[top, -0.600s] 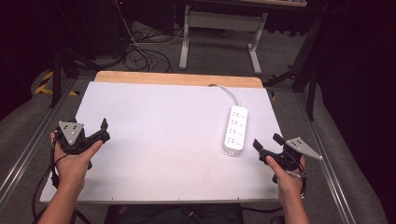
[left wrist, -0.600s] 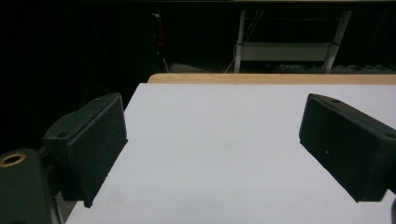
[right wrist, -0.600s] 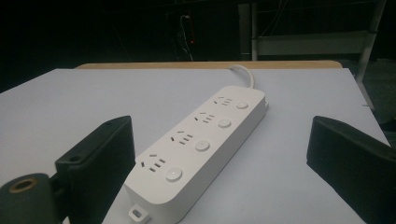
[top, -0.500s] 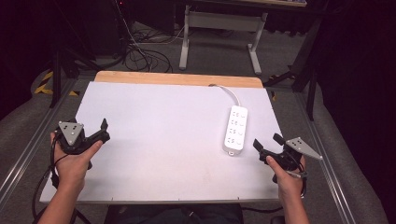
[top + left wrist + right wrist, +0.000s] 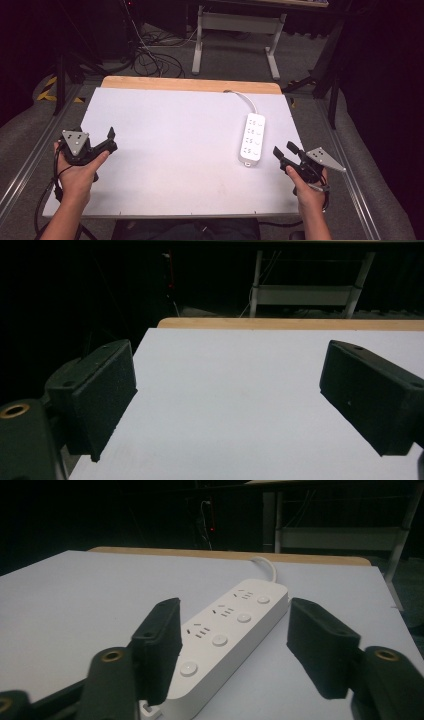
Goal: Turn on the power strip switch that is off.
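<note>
A white power strip point(image 5: 252, 138) with several sockets and round buttons lies on the right part of the white tabletop point(image 5: 175, 160), its cable point(image 5: 246, 99) running to the far edge. My right gripper point(image 5: 285, 149) is held low just right of the strip's near end, open and pointing at it. In the right gripper view the power strip point(image 5: 235, 615) lies ahead between the jaws, and the pads do not press on it. My left gripper point(image 5: 112, 140) hovers at the left side, open. In the left gripper view, bare tabletop point(image 5: 227, 390) lies between its wide-spread jaws.
A wooden strip point(image 5: 190, 84) borders the table's far edge. Metal rails point(image 5: 30, 160) run along both sides. Beyond the table are a white stand point(image 5: 235, 22) and loose cables point(image 5: 150, 57) on the dark floor.
</note>
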